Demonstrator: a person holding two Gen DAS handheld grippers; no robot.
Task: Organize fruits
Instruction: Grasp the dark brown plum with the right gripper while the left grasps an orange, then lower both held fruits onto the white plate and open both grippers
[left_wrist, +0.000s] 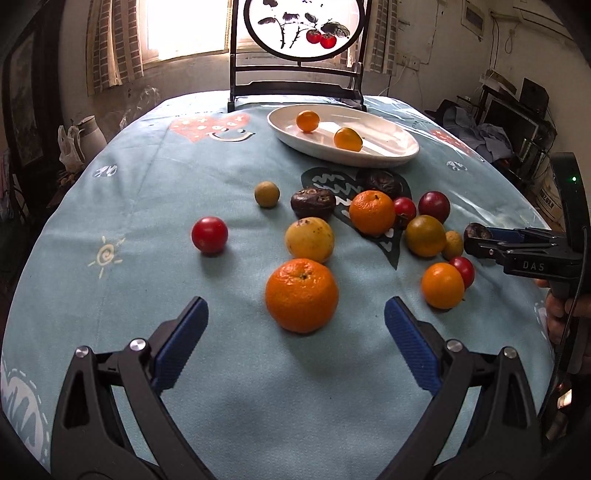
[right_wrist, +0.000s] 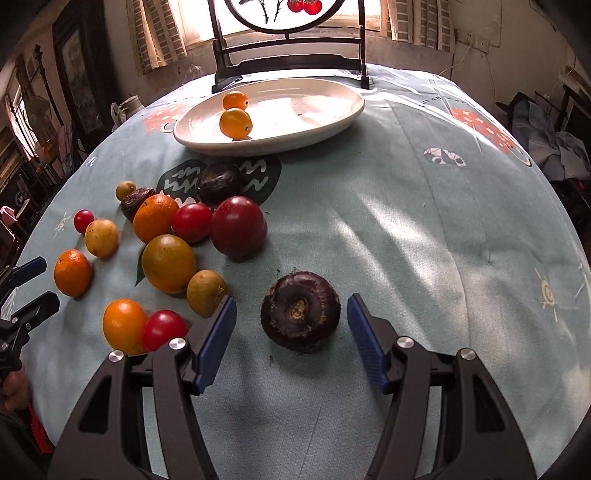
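On the right hand-held gripper (left_wrist: 476, 240), white "DAS" lettering, jaws apart.

Orange mandarins (left_wrist: 301, 294), red tomatoes (left_wrist: 209, 234) and a dark purple water chestnut (right_wrist: 300, 311) are seen on a pale blue, heart-patterned tablecloth (left_wrist: 147, 184); the dish (left_wrist: 388, 149) is white.

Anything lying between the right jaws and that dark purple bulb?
No. In the right wrist view the bulb sits on bare cloth between the open right gripper jaws, gaps on both sides, nothing touching.

The letters "DAS" stand on the right tool (left_wrist: 476, 242).
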